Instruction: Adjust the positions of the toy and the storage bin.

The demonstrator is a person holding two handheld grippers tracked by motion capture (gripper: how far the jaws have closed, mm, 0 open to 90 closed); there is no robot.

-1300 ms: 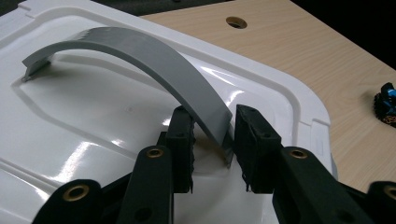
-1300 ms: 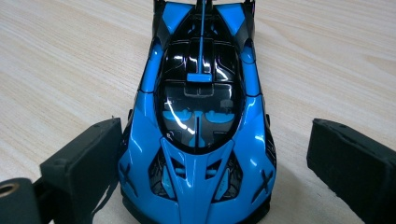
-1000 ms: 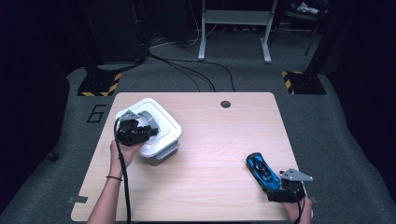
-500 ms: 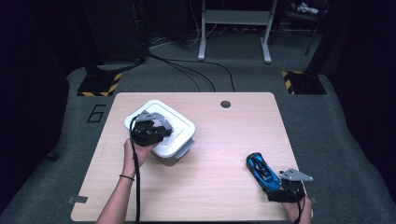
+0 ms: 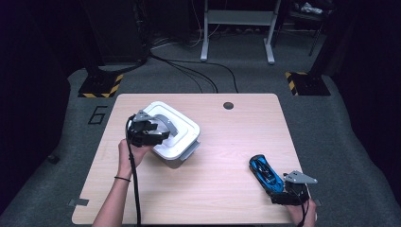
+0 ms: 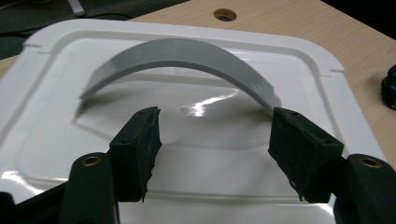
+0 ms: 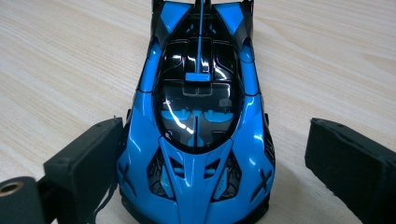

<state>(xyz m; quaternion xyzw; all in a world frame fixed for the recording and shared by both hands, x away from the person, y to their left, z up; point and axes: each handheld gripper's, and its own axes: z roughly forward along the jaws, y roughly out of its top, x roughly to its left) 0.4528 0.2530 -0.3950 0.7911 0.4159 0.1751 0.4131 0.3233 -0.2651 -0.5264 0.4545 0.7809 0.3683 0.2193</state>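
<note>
A white square container (image 5: 185, 137) with a grey arched handle (image 5: 166, 121) on its lid stands left of the table's middle. My left gripper (image 5: 160, 132) hovers over its lid (image 6: 210, 116), open, with the jaws spread just short of the handle (image 6: 187, 51). A blue and black toy car (image 5: 265, 171) lies near the front right corner of the table. My right gripper (image 5: 280, 188) is open around the car's near end (image 7: 201, 116). In the right gripper view the left jaw touches the car's side and the right jaw stands apart from it.
The wooden table (image 5: 227, 142) has a round cable hole (image 5: 228, 105) near its far edge. Beyond the table are grey carpet, black cables, a desk frame (image 5: 236, 28) and yellow-black striped bases (image 5: 99, 87).
The white container and my left gripper have shifted to the right, and the container has turned a little. The right gripper and the car have stayed still.
</note>
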